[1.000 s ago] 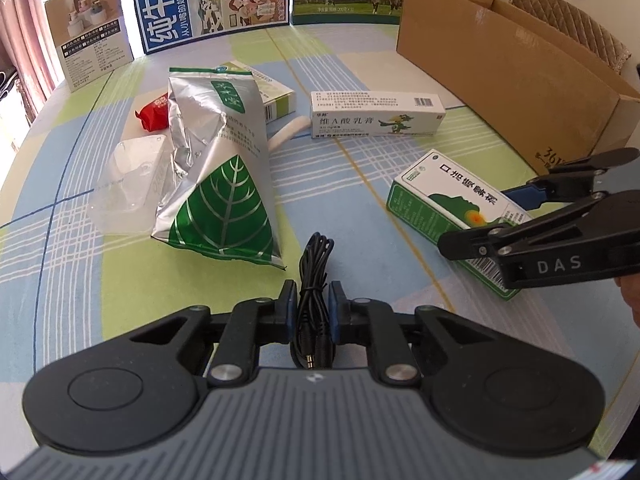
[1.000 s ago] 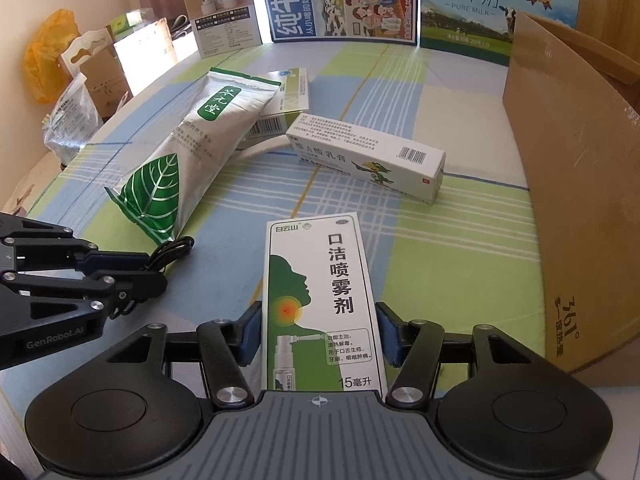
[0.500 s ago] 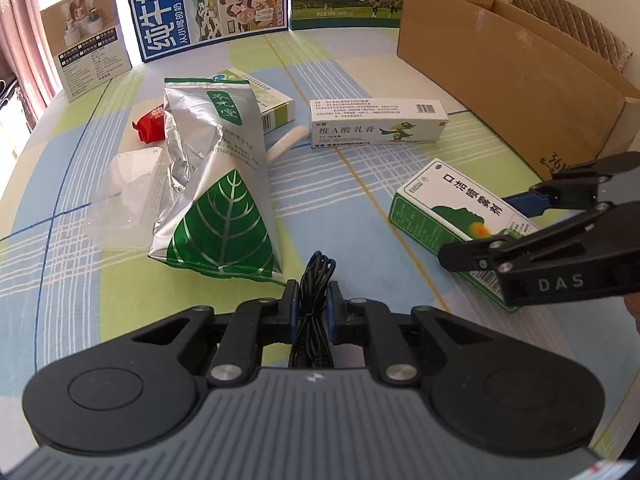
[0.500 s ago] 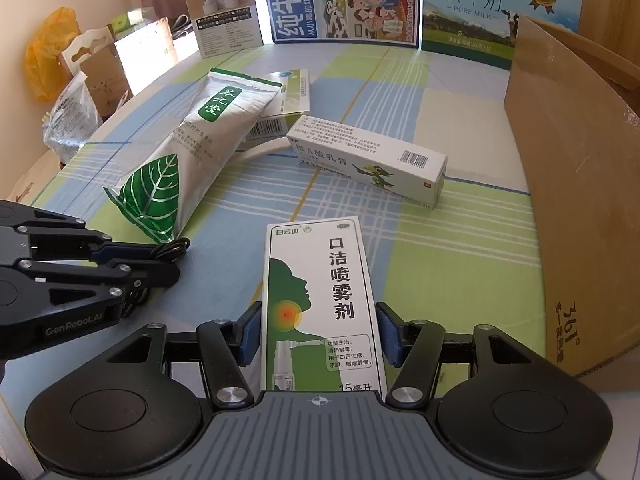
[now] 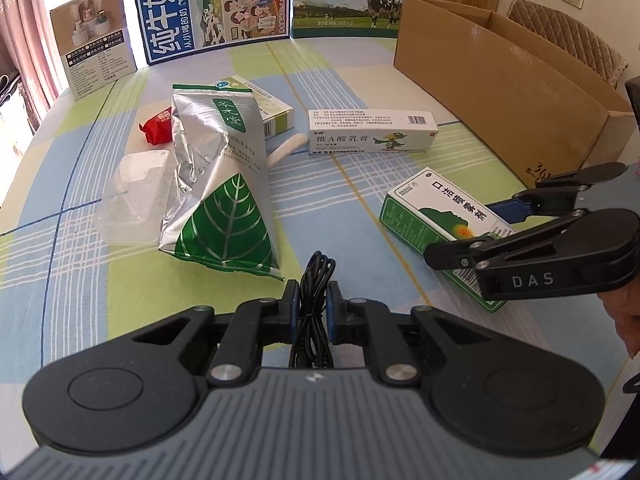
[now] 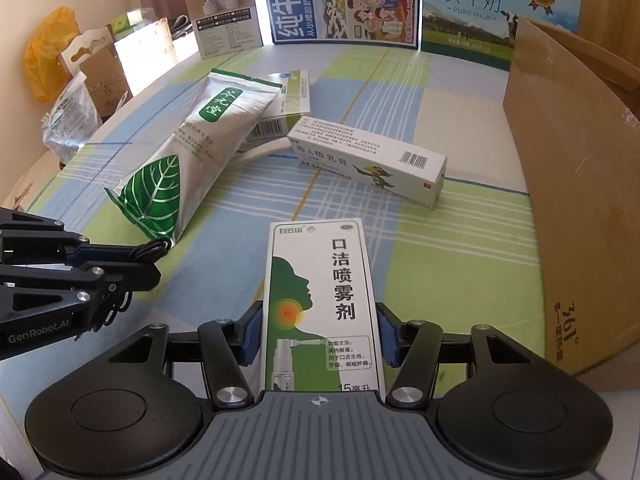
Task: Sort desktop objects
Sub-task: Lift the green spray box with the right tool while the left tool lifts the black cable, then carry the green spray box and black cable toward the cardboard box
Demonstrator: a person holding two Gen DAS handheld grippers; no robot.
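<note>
My left gripper (image 5: 313, 300) is shut on a bundled black cable (image 5: 317, 270), whose loop sticks out ahead of the pads just above the tablecloth. It also shows at the left of the right wrist view as the left gripper (image 6: 148, 264). A green and white mouth-spray box (image 6: 320, 280) lies flat on the table. My right gripper (image 6: 319, 334) straddles its near end, its jaws closing, with the blue pads (image 6: 250, 334) against the box's long sides. The left wrist view has the same spray box (image 5: 432, 208) and right gripper (image 5: 464, 232).
A silver pouch with a green leaf (image 5: 216, 184) lies left of centre, over a green-white box (image 5: 268, 108). Near them are a red packet (image 5: 158, 128), a clear plastic shell (image 5: 136, 196) and a long ointment box (image 5: 372, 132). An open cardboard box (image 5: 500, 92) stands on the right. Milk cartons (image 5: 208, 4) line the back.
The left pads have drawn tighter on the cable and the gripper has pulled back slightly. The right pads have come in a little against the spray box, which has not moved.
</note>
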